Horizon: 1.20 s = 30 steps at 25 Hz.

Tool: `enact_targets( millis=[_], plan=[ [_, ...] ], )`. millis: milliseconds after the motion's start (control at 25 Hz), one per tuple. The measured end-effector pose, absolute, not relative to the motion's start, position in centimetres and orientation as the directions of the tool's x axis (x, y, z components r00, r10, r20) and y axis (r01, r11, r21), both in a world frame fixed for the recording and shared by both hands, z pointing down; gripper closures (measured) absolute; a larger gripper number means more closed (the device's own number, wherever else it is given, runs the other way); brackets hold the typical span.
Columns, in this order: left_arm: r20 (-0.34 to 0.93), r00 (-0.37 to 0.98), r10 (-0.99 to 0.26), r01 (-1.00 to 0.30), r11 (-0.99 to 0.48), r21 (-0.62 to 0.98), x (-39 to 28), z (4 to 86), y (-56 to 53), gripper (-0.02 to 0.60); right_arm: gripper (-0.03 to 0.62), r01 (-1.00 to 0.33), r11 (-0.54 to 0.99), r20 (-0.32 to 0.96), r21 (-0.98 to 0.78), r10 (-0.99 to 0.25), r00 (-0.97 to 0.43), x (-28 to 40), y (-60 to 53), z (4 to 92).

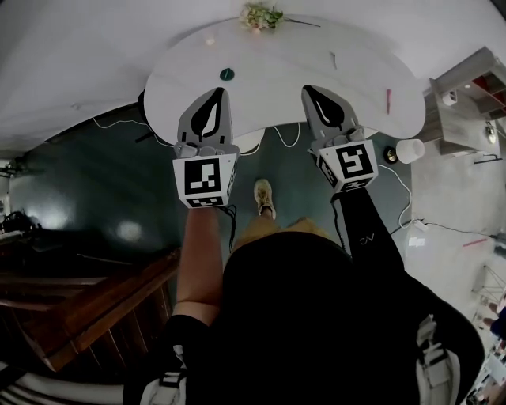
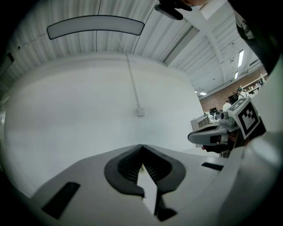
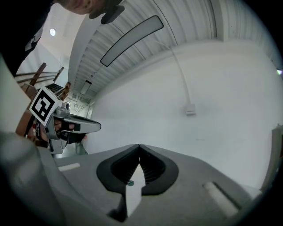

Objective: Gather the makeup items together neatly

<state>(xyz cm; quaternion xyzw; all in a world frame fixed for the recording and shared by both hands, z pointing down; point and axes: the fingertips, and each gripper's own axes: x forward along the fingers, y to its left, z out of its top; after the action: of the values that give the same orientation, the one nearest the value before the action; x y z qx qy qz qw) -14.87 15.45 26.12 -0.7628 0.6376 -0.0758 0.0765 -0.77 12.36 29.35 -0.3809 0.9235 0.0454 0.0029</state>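
Note:
A white table (image 1: pixel 182 79) lies ahead in the head view. On it are a small round green item (image 1: pixel 227 74), a red stick (image 1: pixel 388 100), a thin grey stick (image 1: pixel 333 59) and a small pale item (image 1: pixel 209 37). My left gripper (image 1: pixel 217 91) hovers over the table's near edge, just right of and nearer than the green item, shut and holding nothing. My right gripper (image 1: pixel 310 88) is level beside it, also shut and empty. The left gripper view shows its jaws (image 2: pixel 142 145) closed tip to tip against a white wall. The right gripper view (image 3: pixel 139 145) shows the same.
A bunch of flowers (image 1: pixel 261 16) lies at the table's far edge. Cables (image 1: pixel 285 142) trail over the dark floor below. Dark wooden furniture (image 1: pixel 87 300) stands at the lower left, and a grey cabinet (image 1: pixel 466 95) and a white round object (image 1: pixel 410 150) at the right.

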Motion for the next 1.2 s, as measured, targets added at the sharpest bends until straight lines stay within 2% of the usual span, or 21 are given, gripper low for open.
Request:
enact_targets(
  millis=[560, 960, 1200],
  plan=[
    [0.042, 0.266, -0.963, -0.936, -0.268, -0.227, -21.5, 26.4, 2.8, 0.572, 0.588, -0.775, 0.628, -0.035, 0.069, -0.775, -0.631, -6.6, 0.9, 28.9],
    [0.069, 0.308, -0.949, -0.93, -0.315, -0.192, -21.0, 28.5, -2.5, 0.574, 0.588, -0.802, 0.593, -0.004, 0.069, -0.804, -0.595, -5.6, -3.4, 30.0],
    [0.076, 0.27, -0.96, -0.939, -0.28, -0.201, -20.2, 28.5, -5.6, 0.573, 0.589, -0.767, 0.64, -0.033, 0.053, -0.766, -0.642, -5.9, -7.1, 28.7]
  ],
)
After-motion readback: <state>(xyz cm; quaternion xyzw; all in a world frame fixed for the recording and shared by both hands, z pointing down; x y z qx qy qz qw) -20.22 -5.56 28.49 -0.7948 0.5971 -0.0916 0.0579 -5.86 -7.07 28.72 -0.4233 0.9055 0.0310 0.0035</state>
